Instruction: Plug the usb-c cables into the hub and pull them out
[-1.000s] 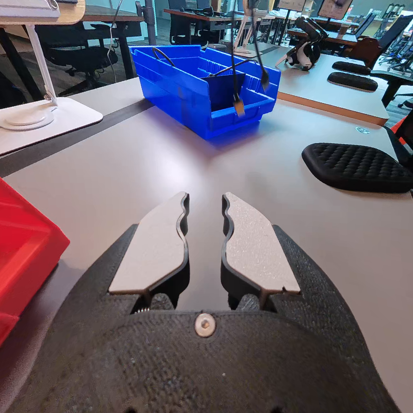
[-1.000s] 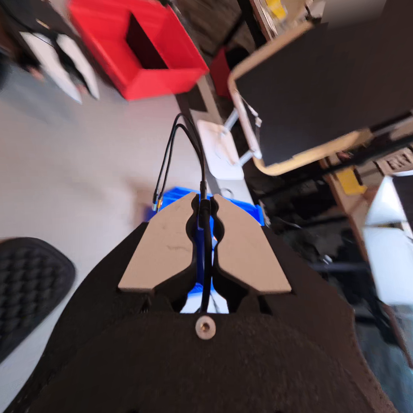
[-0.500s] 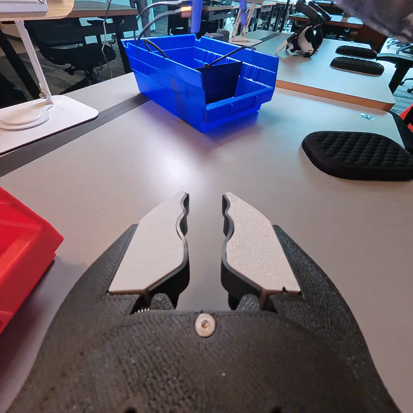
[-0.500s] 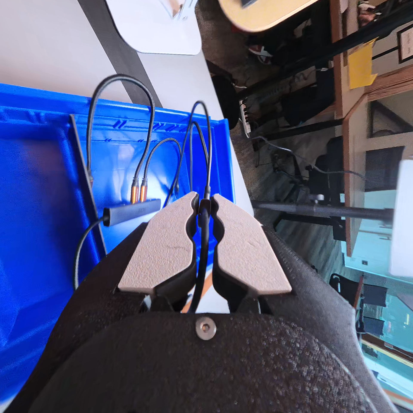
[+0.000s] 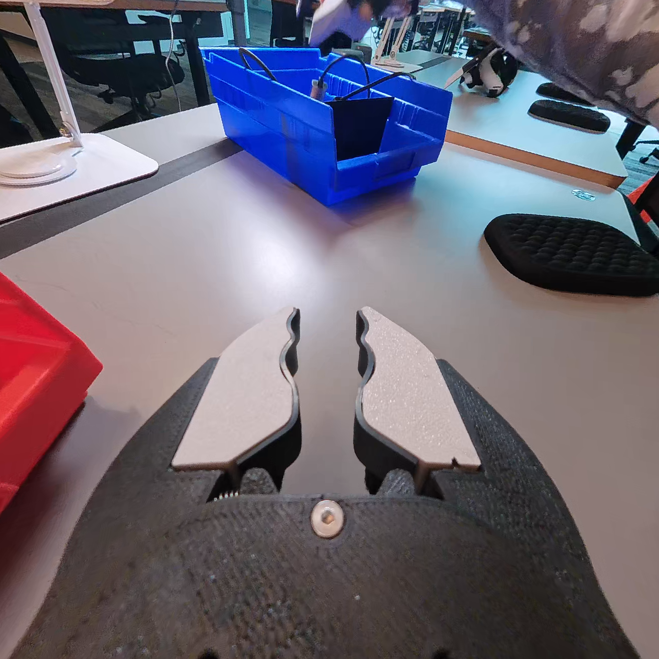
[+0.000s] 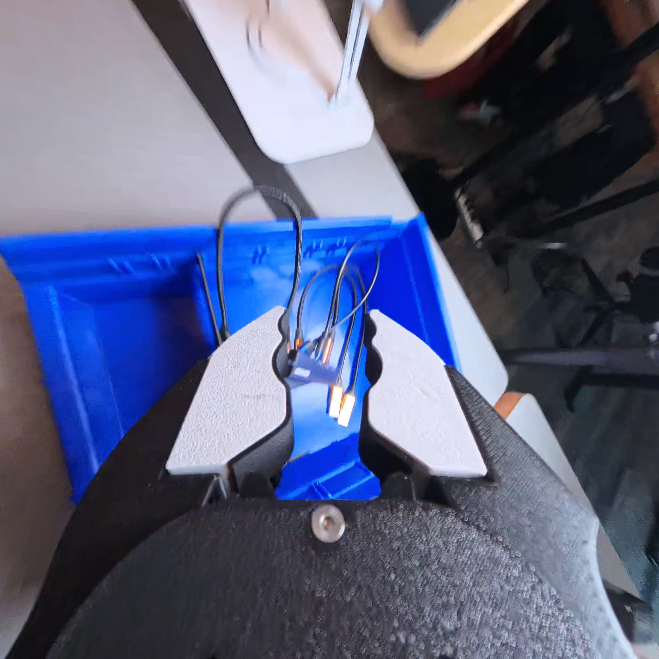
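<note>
My right gripper [image 6: 326, 317] is open over the blue bin [image 6: 107, 321]. Seen between its fingers, thin black usb-c cables [image 6: 351, 296] with orange plugs [image 6: 338, 403] lie in the bin beside the dark hub [image 6: 310, 371]; neither pad presses on them. This view is blurred. My left gripper [image 5: 326, 313] is open and empty, low over the grey table [image 5: 214, 267], pointing at the blue bin [image 5: 285, 117] farther off. Cable loops [image 5: 347, 64] stick up out of the bin there.
A red bin [image 5: 32, 374] stands close at the left. A black padded rest [image 5: 570, 253] lies at the right. A white lamp base [image 5: 64, 167] sits at the back left and also shows in the right wrist view [image 6: 303, 107]. A patterned sleeve [image 5: 588, 46] reaches in at the top right. My hands' fingertips stand some 40 cm from each other.
My right gripper was shut on a black cable over the bin; its jaws have opened and the cable has left the grasp into the bin. My left gripper stays open, barely moved.
</note>
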Tool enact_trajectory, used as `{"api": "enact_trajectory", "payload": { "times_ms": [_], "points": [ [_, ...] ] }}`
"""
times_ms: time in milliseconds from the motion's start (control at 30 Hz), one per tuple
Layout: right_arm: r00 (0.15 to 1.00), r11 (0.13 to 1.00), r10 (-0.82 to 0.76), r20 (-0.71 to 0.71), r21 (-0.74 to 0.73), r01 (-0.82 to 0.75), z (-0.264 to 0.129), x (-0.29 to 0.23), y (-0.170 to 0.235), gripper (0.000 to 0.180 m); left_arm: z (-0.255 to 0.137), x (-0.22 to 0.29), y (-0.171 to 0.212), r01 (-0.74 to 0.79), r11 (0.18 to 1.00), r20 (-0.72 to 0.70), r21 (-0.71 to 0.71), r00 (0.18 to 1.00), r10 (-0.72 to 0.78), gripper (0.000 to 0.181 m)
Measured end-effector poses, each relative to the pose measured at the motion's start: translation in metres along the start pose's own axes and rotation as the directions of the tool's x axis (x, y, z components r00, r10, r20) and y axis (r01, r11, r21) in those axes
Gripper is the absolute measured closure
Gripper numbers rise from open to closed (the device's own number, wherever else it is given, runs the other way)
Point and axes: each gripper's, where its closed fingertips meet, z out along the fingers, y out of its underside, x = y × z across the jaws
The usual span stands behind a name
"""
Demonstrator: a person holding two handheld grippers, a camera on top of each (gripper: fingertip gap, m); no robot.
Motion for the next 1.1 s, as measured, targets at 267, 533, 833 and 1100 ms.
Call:
{"api": "enact_trajectory", "payload": {
  "times_ms": [267, 533, 833, 1100],
  "points": [
    [0.99, 0.895, 0.133, -0.055, 0.435, -0.097, -0.084, -0.07, -0.072, 0.143, -0.007, -0.014, -0.006, 0.012, 1.0, 0.081, 0.019, 0.997, -0.014, 0.149],
    [0.999, 0.997, -0.01, -0.046, 0.08, 0.014, -0.032, -0.169, 0.026, 0.137, -0.056, -0.076, -0.021, -0.094, 0.991, 0.355, -0.093, 0.927, 0.121, 0.145],
    [0.98, 0.949, -0.191, 0.056, -0.245, 0.198, 0.029, -0.165, 0.091, 0.142, -0.082, -0.15, 0.055, -0.061, 0.74, 0.317, -0.67, 0.878, 0.36, 0.124],
    [0.947, 0.911, -0.305, 0.099, -0.258, 0.32, 0.035, -0.176, 0.08, 0.15, -0.06, -0.165, 0.068, -0.187, 0.613, 0.207, -0.767, 0.834, 0.512, 0.149]
  ]
}}
